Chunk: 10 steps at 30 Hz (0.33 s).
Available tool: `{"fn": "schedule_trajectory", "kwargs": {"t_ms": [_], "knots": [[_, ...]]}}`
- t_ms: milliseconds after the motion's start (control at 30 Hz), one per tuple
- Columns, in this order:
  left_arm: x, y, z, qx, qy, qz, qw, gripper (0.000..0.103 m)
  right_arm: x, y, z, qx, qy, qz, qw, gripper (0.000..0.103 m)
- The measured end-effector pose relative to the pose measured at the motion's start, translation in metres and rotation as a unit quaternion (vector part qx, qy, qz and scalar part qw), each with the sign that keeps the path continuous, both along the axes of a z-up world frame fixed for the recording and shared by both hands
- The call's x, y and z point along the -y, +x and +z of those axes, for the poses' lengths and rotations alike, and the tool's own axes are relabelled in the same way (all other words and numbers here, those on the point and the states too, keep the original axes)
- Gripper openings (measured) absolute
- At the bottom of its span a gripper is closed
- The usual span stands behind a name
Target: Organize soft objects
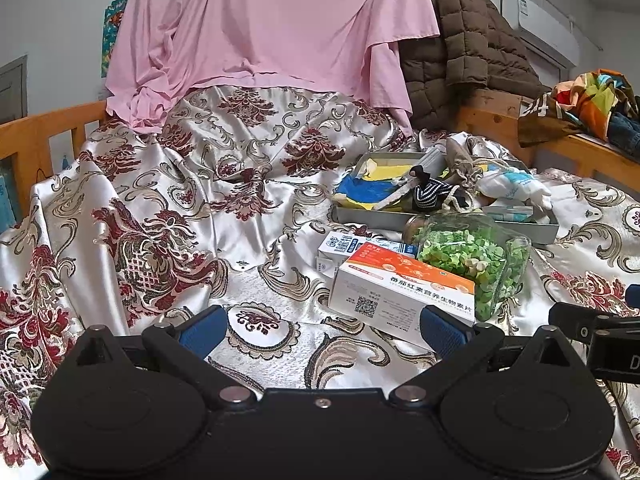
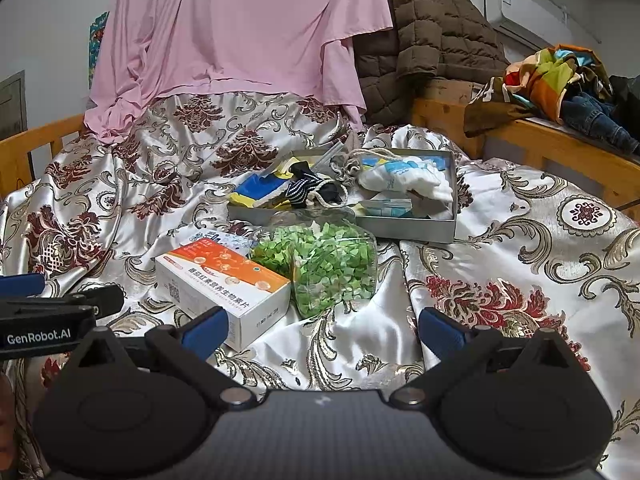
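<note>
On the bed, left to right:
Bedspread: silver satin bedspread [image 1: 248, 280] with dark red floral figures, rumpled across the whole bed.
Left gripper [image 1: 324, 330]: low at 6 o'clock in its own view, blue-padded fingers spread wide, holding nothing, hovering over bare satin; its side also seen at 9 o'clock in the right wrist view.
Pink sheet [image 1: 272, 20]: draped at 12 o'clock, hanging down onto the bedspread.
Orange-and-white box [image 2: 224, 284]: lying flat at centre, resting partly on a blue-and-white carton [image 1: 340, 246] behind it.
Jar: clear jar [image 2: 332, 268] full of green bits, on its side, touching the right end of the orange-and-white box.
Tray: shallow grey tray [image 2: 404, 230] just behind the jar, toward 1 o'clock.
Soft objects in tray: blue-and-yellow cloth [image 2: 256, 188] at its left; striped navy piece [image 2: 304, 192] in the middle; white cloth with blue print [image 2: 404, 180] at its right; beige drawstring pouch [image 1: 460, 160] at the back.
Right gripper [image 2: 324, 330]: at 6 o'clock in its own view, fingers wide apart, empty, over satin just short of the jar.
Brown quilted jacket [image 2: 428, 28]: heaped at 1 o'clock beside the pink sheet.
Colourful clothes [image 2: 560, 76]: piled on the wooden rail at 2 o'clock.
</note>
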<state>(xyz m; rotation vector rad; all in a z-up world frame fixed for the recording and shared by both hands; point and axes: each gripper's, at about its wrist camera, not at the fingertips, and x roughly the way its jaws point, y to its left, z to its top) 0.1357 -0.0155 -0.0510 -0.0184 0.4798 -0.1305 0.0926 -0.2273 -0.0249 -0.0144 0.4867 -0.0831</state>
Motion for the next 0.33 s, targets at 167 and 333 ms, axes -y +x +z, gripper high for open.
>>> {"fn": "schedule_trajectory", "kwargs": {"t_ms": [167, 333], "knots": [[0.0002, -0.0008, -0.0001, 0.003, 0.002, 0.0, 1.0, 0.102, 0.0, 0.0001, 0.0001, 0.0, 0.0, 0.0, 1.0, 0.103], [0.0014, -0.0002, 0.0001, 0.0, 0.001, 0.001, 1.0, 0.102, -0.0005, -0.0004, 0.0001, 0.0, 0.0, 0.0, 1.0, 0.103]]}}
